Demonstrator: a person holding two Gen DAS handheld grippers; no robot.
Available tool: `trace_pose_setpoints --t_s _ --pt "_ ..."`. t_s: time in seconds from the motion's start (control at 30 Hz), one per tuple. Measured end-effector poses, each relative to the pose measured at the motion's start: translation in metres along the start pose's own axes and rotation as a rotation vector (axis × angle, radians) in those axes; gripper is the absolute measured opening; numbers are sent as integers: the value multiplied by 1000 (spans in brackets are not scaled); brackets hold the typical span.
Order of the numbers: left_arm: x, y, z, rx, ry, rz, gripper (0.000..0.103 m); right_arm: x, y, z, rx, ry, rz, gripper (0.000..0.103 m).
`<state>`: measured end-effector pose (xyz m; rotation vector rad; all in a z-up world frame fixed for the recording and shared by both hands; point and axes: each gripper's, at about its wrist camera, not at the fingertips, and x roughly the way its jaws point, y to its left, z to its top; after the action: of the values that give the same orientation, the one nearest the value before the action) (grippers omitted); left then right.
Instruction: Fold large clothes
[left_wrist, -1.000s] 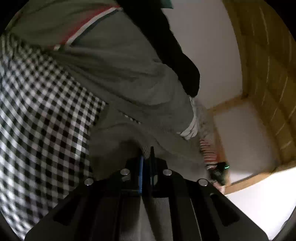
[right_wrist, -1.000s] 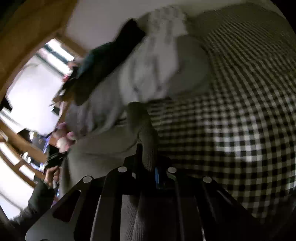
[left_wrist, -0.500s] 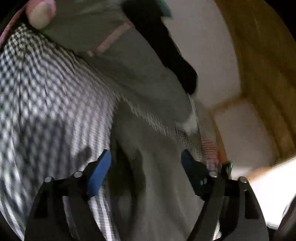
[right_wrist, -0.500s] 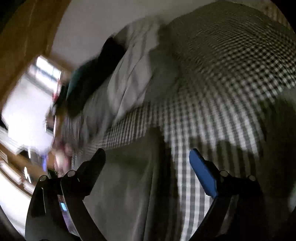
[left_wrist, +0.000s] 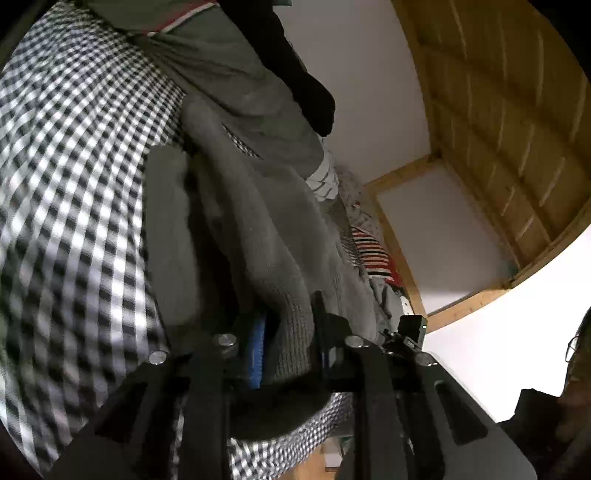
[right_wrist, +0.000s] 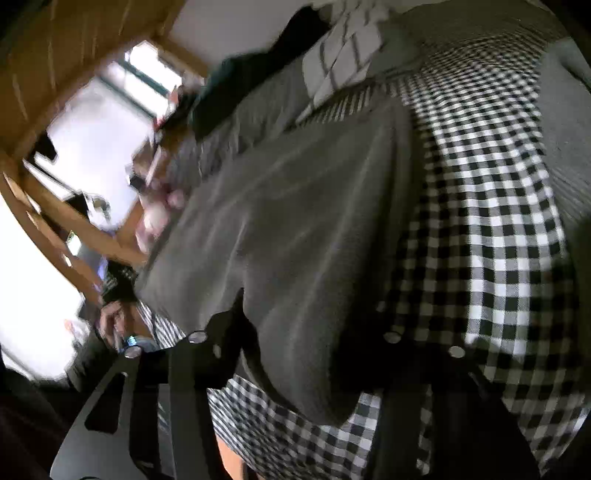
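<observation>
Grey knit garment (left_wrist: 280, 236) lies on a checked bedcover (left_wrist: 74, 166), gathered for folding.
Left gripper (left_wrist: 286, 332) closes on a fold; right gripper (right_wrist: 310, 332), half-open and closing, straddles its edge for a second hold.

Motion blur smears the checked bedspread (left_wrist: 74, 229) at the left wrist view's left edge and the window (right_wrist: 122, 92) and clutter in the right wrist view. The grey knit garment (left_wrist: 288, 258) covers the left gripper's (left_wrist: 286, 332) inner jaw faces; grey cloth (right_wrist: 295, 221) hides the right gripper's (right_wrist: 310, 314) fingertips. Frame edges crop both gripper bodies.
</observation>
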<state>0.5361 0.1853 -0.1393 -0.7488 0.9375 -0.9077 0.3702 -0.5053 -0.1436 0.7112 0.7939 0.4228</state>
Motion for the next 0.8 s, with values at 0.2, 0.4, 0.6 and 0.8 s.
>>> trace_pose_setpoints --t_s 0.2,0.4,0.6,0.8 --pt "-22 -13 -17 77 18 40 58 6 -3 -5 23 10 11 44" --pt "2 -27 -42 198 174 140 97 2 -2 -13 20 8 6 46" --pt "18 -19 -28 103 61 203 30 -3 4 -11 6 -23 1 42" --pt "-15 -8 -28 25 -4 69 25 -26 -7 -10 80 -141 115 27"
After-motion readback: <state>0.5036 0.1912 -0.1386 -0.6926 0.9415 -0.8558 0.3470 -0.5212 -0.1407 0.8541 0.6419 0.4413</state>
